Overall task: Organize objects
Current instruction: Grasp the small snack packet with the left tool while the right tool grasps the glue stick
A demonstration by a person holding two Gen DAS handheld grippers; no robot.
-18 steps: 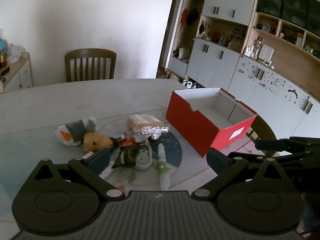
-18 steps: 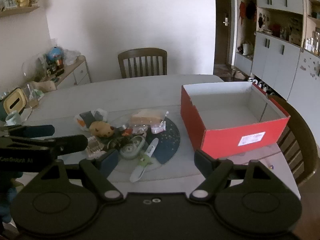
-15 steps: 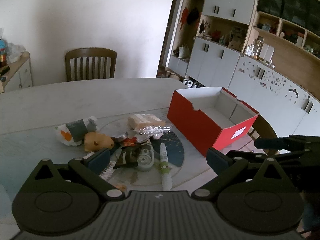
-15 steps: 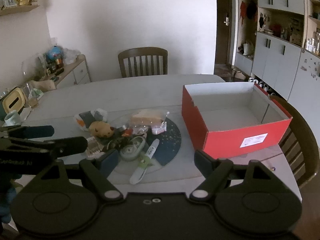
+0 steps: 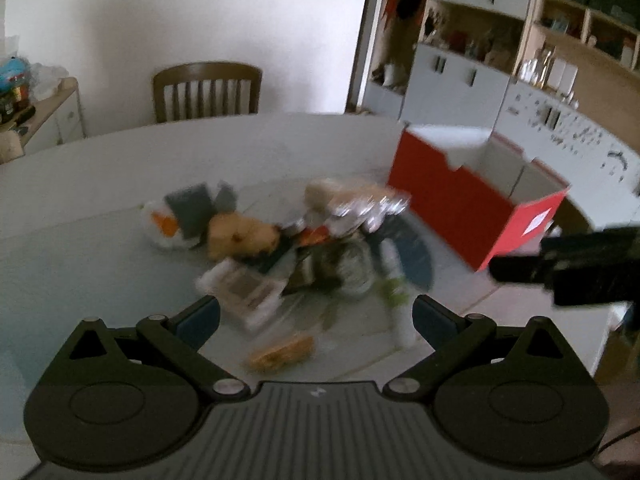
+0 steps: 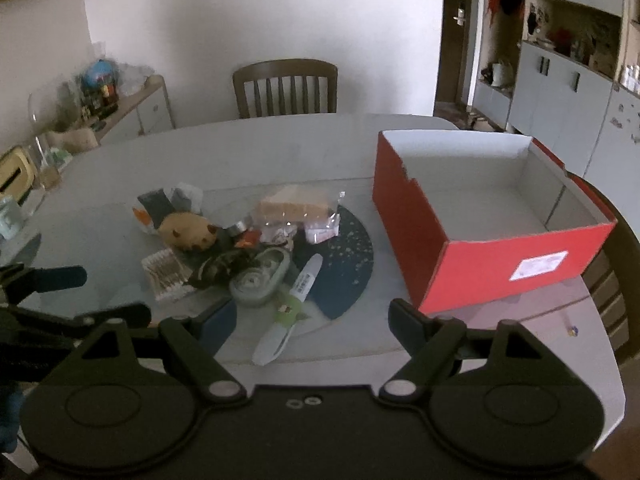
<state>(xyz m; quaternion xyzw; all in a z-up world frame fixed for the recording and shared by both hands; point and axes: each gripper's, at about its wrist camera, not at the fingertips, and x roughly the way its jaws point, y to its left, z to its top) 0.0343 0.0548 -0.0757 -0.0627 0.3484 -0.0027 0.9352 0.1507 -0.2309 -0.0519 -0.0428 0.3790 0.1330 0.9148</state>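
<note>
An orange packet (image 5: pixel 282 350) near the tabletop's (image 6: pixel 280 140) front edge is shown only in the left view. One red box (image 6: pixel 472 264) and one marker (image 6: pixel 296 292) are counted. Both the left hand-held gripper (image 5: pixel 316 316) and the right hand-held gripper (image 6: pixel 312 320) are held released.

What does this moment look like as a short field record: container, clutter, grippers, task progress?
container: red cardboard box, open top, white inside, nothing in it
clutter: white marker pen, grey tape dispenser, bagged tan sponge, brown plush toy, box of cotton swabs, piled left of the box on the pale round table
left gripper: open, holding nothing
right gripper: open, holding nothing
progress: nothing boxed yet
</note>
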